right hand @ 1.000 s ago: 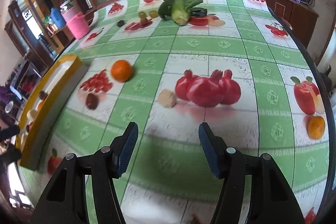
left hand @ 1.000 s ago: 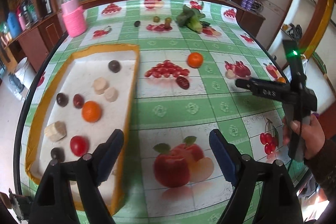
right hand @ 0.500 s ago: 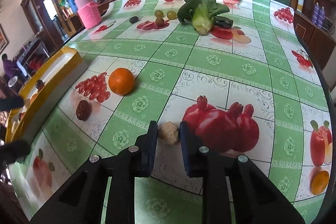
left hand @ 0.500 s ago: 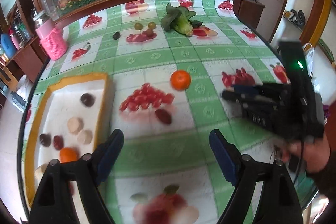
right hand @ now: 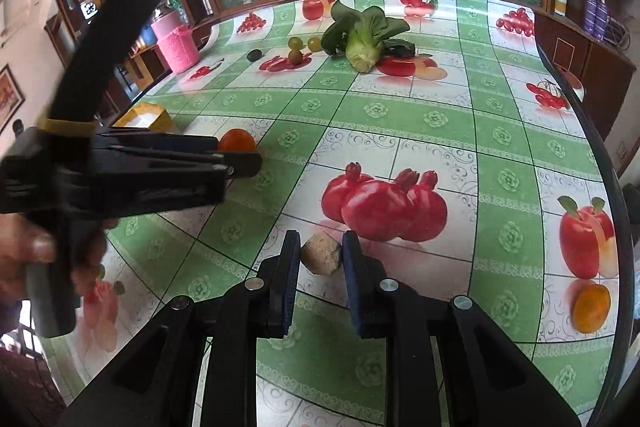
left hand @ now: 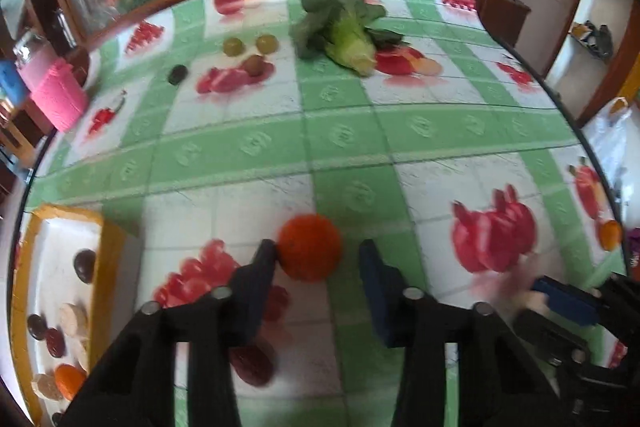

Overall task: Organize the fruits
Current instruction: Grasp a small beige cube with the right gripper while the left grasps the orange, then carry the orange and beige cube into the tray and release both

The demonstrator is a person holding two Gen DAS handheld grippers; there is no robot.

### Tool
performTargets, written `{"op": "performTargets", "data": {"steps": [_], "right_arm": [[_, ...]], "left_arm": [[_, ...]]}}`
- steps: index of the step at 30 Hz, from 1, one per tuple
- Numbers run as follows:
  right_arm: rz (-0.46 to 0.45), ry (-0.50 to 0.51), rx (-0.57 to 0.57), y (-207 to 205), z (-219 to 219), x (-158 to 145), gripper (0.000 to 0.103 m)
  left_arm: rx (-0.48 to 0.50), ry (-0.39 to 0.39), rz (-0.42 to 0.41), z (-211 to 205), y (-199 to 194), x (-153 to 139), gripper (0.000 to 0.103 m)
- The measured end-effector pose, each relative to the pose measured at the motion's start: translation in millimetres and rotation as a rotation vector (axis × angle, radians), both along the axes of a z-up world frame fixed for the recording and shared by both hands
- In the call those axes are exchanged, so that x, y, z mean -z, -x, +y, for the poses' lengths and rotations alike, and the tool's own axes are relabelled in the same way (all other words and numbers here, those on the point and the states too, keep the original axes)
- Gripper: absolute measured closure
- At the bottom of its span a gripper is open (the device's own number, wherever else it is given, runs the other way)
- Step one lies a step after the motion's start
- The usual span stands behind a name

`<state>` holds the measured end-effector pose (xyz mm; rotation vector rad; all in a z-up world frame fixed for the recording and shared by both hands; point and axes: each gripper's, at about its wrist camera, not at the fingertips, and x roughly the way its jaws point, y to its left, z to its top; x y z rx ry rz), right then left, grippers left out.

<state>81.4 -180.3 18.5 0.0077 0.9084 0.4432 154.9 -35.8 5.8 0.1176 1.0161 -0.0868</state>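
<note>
In the left wrist view my left gripper (left hand: 316,251) is open, its two fingers on either side of an orange (left hand: 309,247) on the tablecloth; the left finger touches it. The orange also shows in the right wrist view (right hand: 236,141) beside the left gripper (right hand: 240,159). My right gripper (right hand: 320,251) is shut on a beige fruit chunk (right hand: 321,258) that rests on the table. The yellow-rimmed white tray (left hand: 108,239) at the left holds several fruits. A dark red fruit (left hand: 252,361) lies under the left gripper.
A leafy green vegetable (left hand: 344,27) lies at the far middle of the table, with green grapes (left hand: 234,47) and a dark fruit (left hand: 177,74) to its left. A pink container (left hand: 58,99) stands at the far left edge. A small orange (right hand: 592,309) lies near the right edge.
My left gripper has moved forward from the tray to the orange. My right gripper has moved onto the beige chunk and closed on it.
</note>
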Motion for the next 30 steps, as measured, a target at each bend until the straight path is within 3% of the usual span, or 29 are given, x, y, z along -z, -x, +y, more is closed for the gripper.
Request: {"op": "performTargets", "data": {"steps": [4,7,16,24,30], "right_arm": [[-0.003,-0.005,0.009,3,-1,-2,0.082],[-0.009,-0.003,0.017,7,-2,-5,0.082],[-0.047,0.032,0.027,31,-1,-23,0.082],[-0.029,0.045,0.03,43,12,-23,0.082],[-0.033,0.048,-0.026,46,53,-27,0.082]], "left_arm": [[-0.017,0.125,0.016,21,3,-5,0.067],[0.007,0.133,-0.007,23,18,-13,0.067],[0.056,0.259,-0.02,35,77,-36,0.067],[0.02,0.279,-0.067,63,113,-54,0.067],[-0.035,0.3,-0.094,102,127,-63,0.067]]}}
